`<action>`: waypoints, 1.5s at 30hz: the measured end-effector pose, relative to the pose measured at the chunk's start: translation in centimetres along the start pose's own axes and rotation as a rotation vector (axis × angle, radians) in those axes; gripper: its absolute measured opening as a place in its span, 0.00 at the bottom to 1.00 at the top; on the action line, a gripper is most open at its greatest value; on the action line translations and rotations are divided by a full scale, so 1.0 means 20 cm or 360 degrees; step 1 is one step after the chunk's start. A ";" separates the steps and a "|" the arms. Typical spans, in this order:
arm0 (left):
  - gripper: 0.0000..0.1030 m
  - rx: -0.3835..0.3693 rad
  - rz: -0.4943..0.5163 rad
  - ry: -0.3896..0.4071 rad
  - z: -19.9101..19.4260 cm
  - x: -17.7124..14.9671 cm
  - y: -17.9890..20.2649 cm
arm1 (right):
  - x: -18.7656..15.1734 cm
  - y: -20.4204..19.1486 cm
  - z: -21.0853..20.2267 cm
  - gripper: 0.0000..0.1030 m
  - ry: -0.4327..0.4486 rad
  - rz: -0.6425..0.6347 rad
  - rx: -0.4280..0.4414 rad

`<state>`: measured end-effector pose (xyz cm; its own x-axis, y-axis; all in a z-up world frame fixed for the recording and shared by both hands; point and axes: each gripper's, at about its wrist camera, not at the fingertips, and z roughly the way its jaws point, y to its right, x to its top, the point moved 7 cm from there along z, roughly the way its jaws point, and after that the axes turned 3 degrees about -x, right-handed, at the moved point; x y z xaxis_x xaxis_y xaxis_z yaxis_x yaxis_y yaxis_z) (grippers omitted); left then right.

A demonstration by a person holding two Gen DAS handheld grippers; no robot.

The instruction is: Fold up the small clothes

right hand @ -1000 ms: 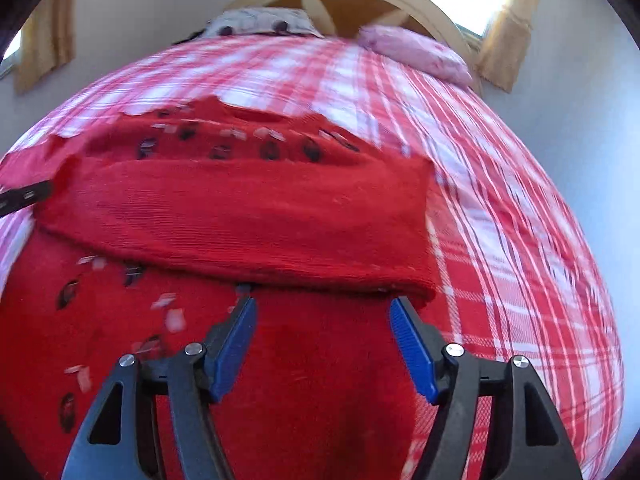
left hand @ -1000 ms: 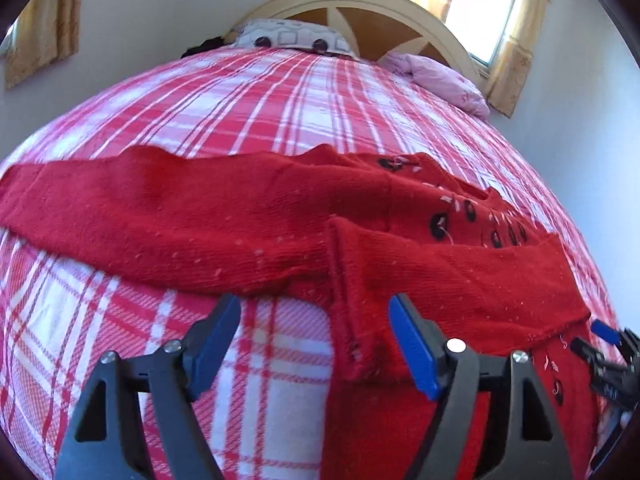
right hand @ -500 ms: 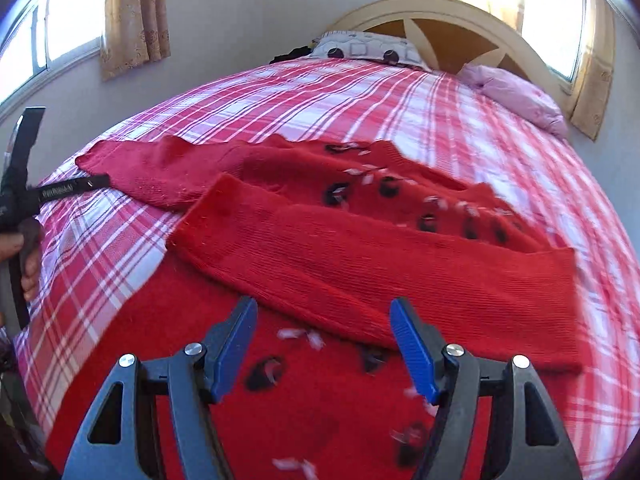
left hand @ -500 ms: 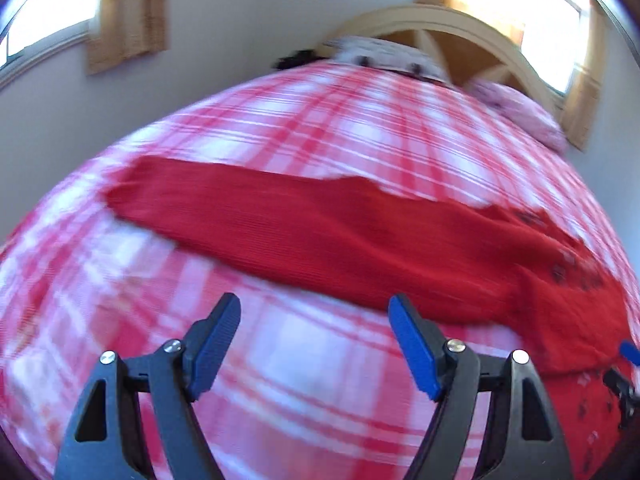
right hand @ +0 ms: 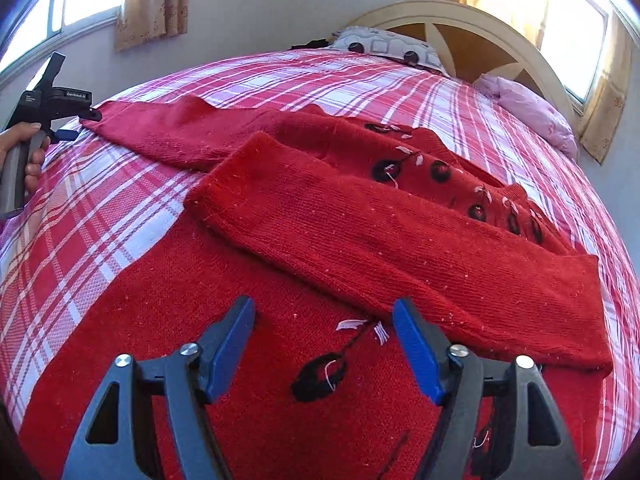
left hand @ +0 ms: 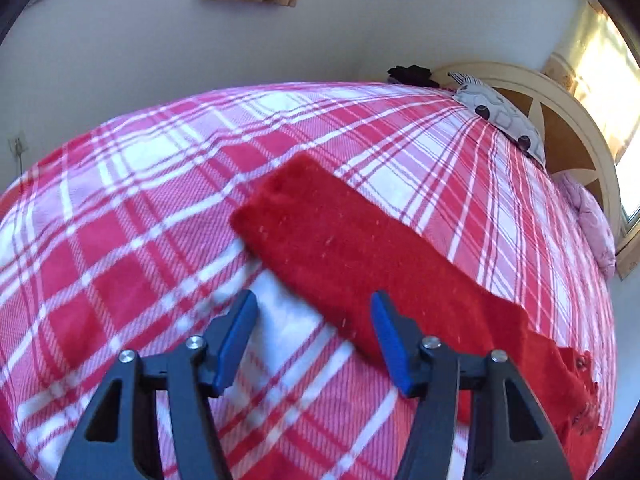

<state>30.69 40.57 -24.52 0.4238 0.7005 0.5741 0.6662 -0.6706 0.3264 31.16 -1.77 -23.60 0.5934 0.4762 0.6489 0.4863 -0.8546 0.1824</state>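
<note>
On the bed, nearest the cameras: two grippers over a red sweater.
Right gripper [right hand: 322, 350]: jaws spread and opening, nothing between the blue pads; the sweater's body lies under them.
Left gripper [left hand: 314, 342]: jaws apart and closing, no cloth pinched; plaid blanket shows between them, and its right pad overlaps the sleeve's edge, though whether it touches I cannot tell.
Red sweater [right hand: 224, 364]: spread flat on the plaid blanket [right hand: 92, 216], black-and-white flower stitching on its front.
Folded sleeve [right hand: 400, 240]: laid across the chest.
Outstretched sleeve [left hand: 344, 248]: flat on the blanket, cuff pointing away from the body.
Hand [right hand: 22, 150]: grips the left gripper's handle at the right view's left edge.
Far end: patterned pillow [right hand: 390, 50], pink pillow [right hand: 528, 114], arched headboard [right hand: 476, 36], curtained windows.
</note>
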 end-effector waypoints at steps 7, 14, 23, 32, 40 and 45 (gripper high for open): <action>0.28 0.0033 -0.0057 0.0011 0.10 0.11 -0.03 | -0.01 0.02 0.01 0.81 -0.0005 0.0057 0.0002; 0.05 -0.0003 -0.0050 0.0034 0.06 0.12 -0.03 | 0.00 0.01 0.02 0.82 0.0002 0.0059 -0.0007; 0.05 -0.0234 0.0061 0.0086 -0.12 0.12 0.23 | 0.00 0.03 0.00 0.82 -0.0001 0.0093 0.0040; 0.05 -0.0561 0.0173 0.0091 -0.39 0.05 0.64 | 0.01 0.13 -0.24 0.82 0.0083 0.0129 0.0132; 0.05 -0.0808 0.0243 0.0040 -0.57 -0.12 1.03 | -0.08 0.32 -0.41 0.82 0.0128 0.0233 0.0128; 0.05 -0.0939 0.0335 -0.0018 -0.63 -0.29 1.30 | -0.18 0.42 -0.47 0.82 0.0139 0.0305 0.0112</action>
<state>37.81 16.03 -9.92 0.5178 0.5391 0.6643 0.1180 -0.8141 0.5687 27.09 -12.52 -17.44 0.6232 0.2841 0.7286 0.4154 -0.9096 -0.0006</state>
